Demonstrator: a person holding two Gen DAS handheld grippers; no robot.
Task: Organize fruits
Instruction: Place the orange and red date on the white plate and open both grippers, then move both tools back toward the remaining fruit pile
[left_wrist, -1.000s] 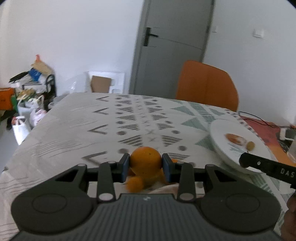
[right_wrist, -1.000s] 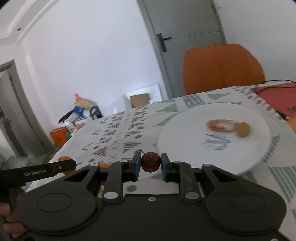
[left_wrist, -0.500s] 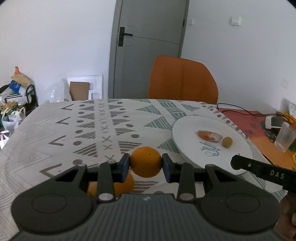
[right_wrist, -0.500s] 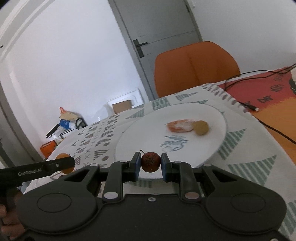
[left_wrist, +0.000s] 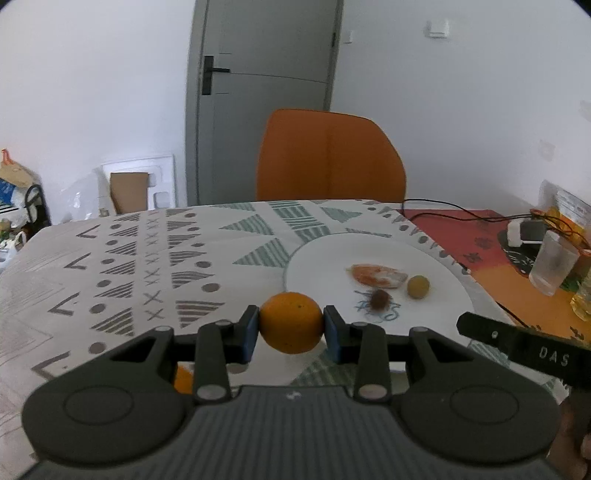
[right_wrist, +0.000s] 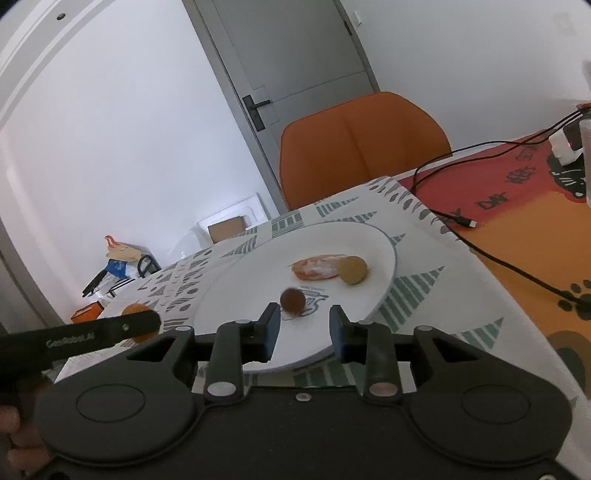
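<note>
Orange (left_wrist: 291, 322): clamped in left gripper (left_wrist: 291, 334). Small red fruit (right_wrist: 292, 300): on white plate (right_wrist: 373, 243), free of the spread right gripper (right_wrist: 304, 332).

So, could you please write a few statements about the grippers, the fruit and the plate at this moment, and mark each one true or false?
1. The left gripper is clamped on an orange. True.
2. The right gripper holds the small dark red fruit. False: its jaws are open and the fruit lies on the white plate.
3. A small yellow-green fruit lies on the plate beside a peeled orange piece. True.
4. The plate holds nothing. False: three items lie on it.
5. A second orange fruit shows below the left gripper, on the tablecloth. True.
</note>
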